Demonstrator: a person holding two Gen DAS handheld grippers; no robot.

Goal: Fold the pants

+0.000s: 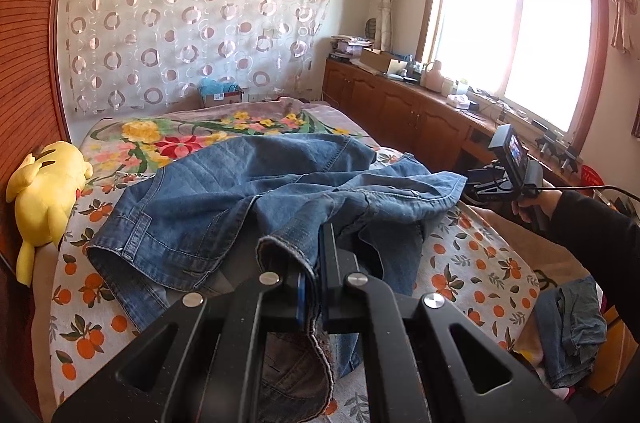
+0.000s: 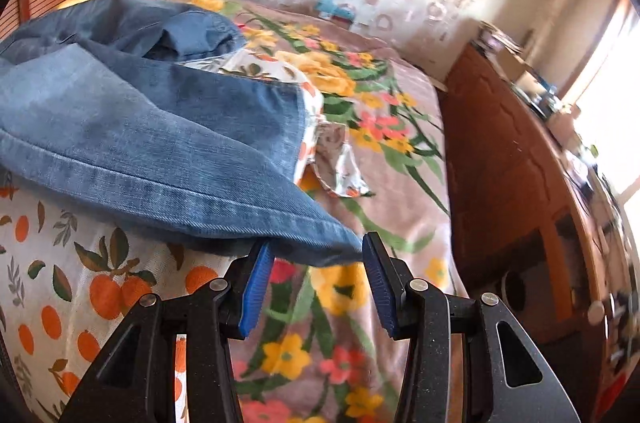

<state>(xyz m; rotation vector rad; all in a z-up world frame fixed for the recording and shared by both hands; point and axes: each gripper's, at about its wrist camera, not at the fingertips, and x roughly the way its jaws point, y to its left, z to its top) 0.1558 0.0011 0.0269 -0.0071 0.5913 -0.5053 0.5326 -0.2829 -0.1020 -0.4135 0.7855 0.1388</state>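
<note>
A pair of blue denim jeans (image 1: 256,191) is lying rumpled across the bed (image 1: 472,263), partly on a white sheet printed with oranges (image 1: 92,303) and partly near a floral blanket (image 1: 192,135) that is covering the far half of the mattress. The left gripper (image 1: 314,287) is pinching a hem edge of the jeans, its jaws closed tight on the fabric, and the cloth is draping down from the pads toward the camera while the rest of the garment is trailing away over the bed. The right gripper (image 2: 318,283) is sitting with its jaws parted and its blue pads (image 2: 256,287) standing apart; a stitched hem of the jeans (image 2: 160,159) is lying just above and between the fingertips, and the pads are not pressing on it. In the left wrist view a hand (image 1: 528,209) in a dark sleeve is holding the right gripper's handle at the right side of the bed, near the end of the denim. A yellow plush toy (image 1: 48,191) is resting at the left edge of the bed against the wooden headboard. A wooden cabinet (image 1: 408,111) cluttered with small things is running under the bright window (image 1: 512,23), and a curtain with circle patterns (image 1: 192,19) is hanging on the far wall
</note>
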